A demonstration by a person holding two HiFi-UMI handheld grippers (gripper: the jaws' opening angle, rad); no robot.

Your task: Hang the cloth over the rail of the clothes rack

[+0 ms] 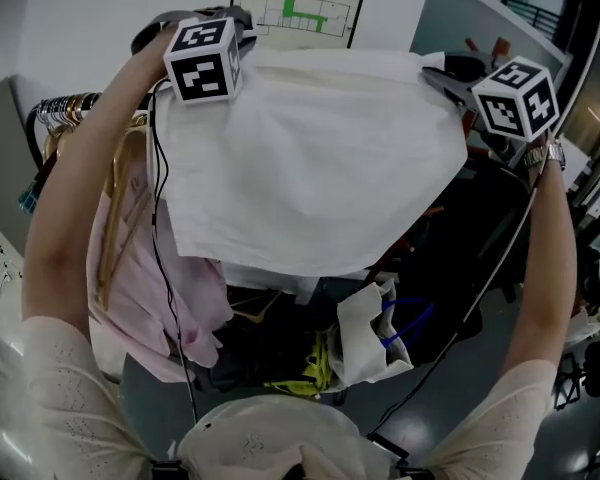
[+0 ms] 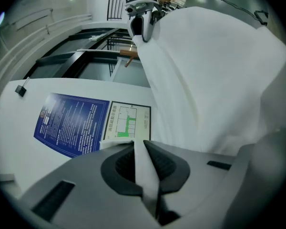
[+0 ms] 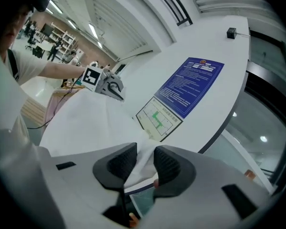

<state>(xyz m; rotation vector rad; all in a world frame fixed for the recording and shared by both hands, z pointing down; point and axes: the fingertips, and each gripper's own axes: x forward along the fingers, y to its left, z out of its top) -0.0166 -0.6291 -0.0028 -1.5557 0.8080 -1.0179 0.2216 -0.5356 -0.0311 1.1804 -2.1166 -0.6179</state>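
Observation:
A white cloth (image 1: 310, 158) is spread wide between my two grippers, up high in front of a white wall. My left gripper (image 1: 238, 30) is shut on its top left corner; in the left gripper view the fabric (image 2: 214, 75) is pinched flat between the pads (image 2: 142, 149). My right gripper (image 1: 442, 76) is at the top right corner. Its jaws stand apart (image 3: 145, 157), and the cloth (image 3: 86, 123) lies loosely between them without being pressed. The rack's rail (image 1: 65, 108) shows at the left, below the left gripper, loaded with hangers.
A pink garment (image 1: 140, 268) on a wooden hanger (image 1: 115, 218) hangs from the rail under my left arm. Dark clothes and a white bag (image 1: 375, 333) lie lower down. A floor-plan poster (image 1: 295, 3) is fixed on the wall behind the cloth.

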